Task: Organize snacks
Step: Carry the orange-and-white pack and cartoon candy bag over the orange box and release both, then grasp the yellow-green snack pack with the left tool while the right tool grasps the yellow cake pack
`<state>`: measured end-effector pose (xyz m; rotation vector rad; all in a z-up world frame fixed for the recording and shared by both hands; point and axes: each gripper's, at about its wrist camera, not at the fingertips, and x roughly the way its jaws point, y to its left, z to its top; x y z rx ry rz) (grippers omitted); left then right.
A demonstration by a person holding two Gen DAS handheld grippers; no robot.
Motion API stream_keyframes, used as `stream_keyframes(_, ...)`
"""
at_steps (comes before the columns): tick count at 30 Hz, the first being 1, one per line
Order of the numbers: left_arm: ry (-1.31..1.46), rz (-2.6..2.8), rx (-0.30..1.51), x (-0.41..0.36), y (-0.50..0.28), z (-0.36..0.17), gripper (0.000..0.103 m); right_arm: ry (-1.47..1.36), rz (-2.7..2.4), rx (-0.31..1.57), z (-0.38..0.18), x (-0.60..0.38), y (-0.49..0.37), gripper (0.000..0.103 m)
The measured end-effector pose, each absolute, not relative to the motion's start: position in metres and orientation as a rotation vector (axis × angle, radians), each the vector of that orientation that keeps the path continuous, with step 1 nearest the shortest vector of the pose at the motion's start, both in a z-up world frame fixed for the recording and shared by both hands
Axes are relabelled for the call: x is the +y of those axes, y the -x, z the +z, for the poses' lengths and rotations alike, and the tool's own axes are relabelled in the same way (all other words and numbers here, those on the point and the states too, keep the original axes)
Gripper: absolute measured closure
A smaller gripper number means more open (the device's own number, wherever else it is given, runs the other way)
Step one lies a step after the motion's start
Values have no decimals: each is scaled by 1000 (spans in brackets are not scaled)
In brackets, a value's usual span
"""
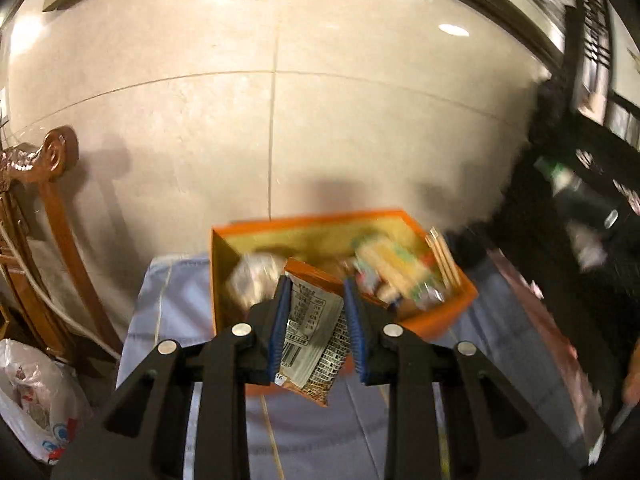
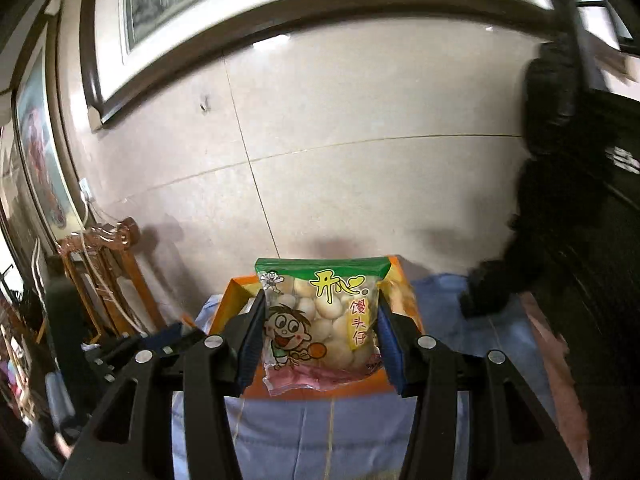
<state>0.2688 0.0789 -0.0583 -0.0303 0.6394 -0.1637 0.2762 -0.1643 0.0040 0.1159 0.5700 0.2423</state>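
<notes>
Where the left gripper (image 1: 316,320) closes, an orange snack packet (image 1: 314,334) sits pinched between the blue pads (image 1: 280,328), its printed back panel with barcode turned toward the camera. Long axis of the packet runs along the fingers, slightly tilted, far end pointing toward the orange box (image 1: 444,320), near end hanging toward the wrist. It is held above the near wall of the box. Inside the box lie more snacks (image 1: 392,268), blurred; a silvery wrapper (image 1: 256,276) at its left side, a bundle of thin sticks (image 1: 442,258) leaning on the right wall.

Right gripper (image 2: 320,332) is clamped on a clear bag of pale round buns (image 2: 320,316), green band on top, cartoon boy on the front. The bag stands upright, long axis vertical, green top edge pointing up and away, bottom seam toward the wrist, front face to the camera. It hangs over the same orange box, whose rim shows on both sides of it and below.

The box rests on a pale blue cloth (image 1: 172,304) covering the surface. Beyond stands a beige tiled wall (image 1: 320,120). A carved wooden chair (image 1: 52,184) stands to the left, a white plastic bag (image 1: 36,396) below it. A framed picture (image 2: 168,12) hangs high in the right wrist view. Dark, blurred shapes fill the right edge of both views.
</notes>
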Motion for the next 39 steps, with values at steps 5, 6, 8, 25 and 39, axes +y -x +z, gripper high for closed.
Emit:
stream_keyframes(5, 29, -117, 654, 85, -325, -66, 77, -70, 269, 632, -28, -139, -356, 52)
stream_keyframes(6, 22, -108, 663, 86, -334, -72, 77, -68, 273, 644, -35, -136, -367, 52)
stream_keyframes(8, 14, -98, 675, 87, -347, -82, 77, -81, 286, 676, -47, -131, -390, 48)
stream_keyframes(25, 2, -17, 741, 82, -323, -95, 4, -37, 170, 730, -33, -194, -300, 3)
stream_keyframes(39, -174, -148, 875, 30, -179, -165, 4, -199, -225, 823, -182, -250, -79, 3)
